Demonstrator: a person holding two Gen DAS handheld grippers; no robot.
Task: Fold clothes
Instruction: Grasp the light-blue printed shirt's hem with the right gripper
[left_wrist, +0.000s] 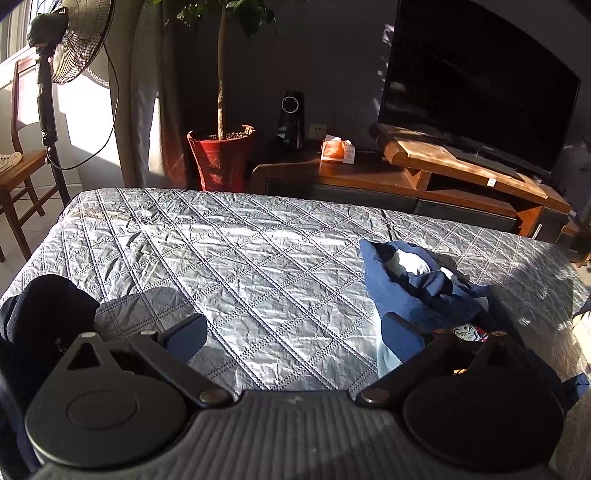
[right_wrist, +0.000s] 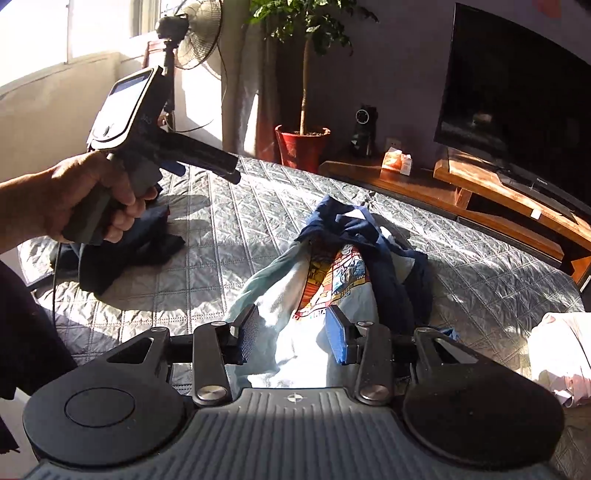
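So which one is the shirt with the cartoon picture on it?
Look at the grey quilted bed cover, then the crumpled pile of clothes in its middle. The cartoon shirt lies at the pile's near side, just ahead of the right hand-held gripper. It is pale with a bright red and yellow print; the clothes around it are plain blue.

Television, fan, potted tree (red pot), wooden chair.

1. My right black two-finger tool has ribbed grey housing, round black side discs, silver pivot screws and blue pads.
2. My left black pistol-grip tool looks the same.
3. A dark sleeve covers my left arm.
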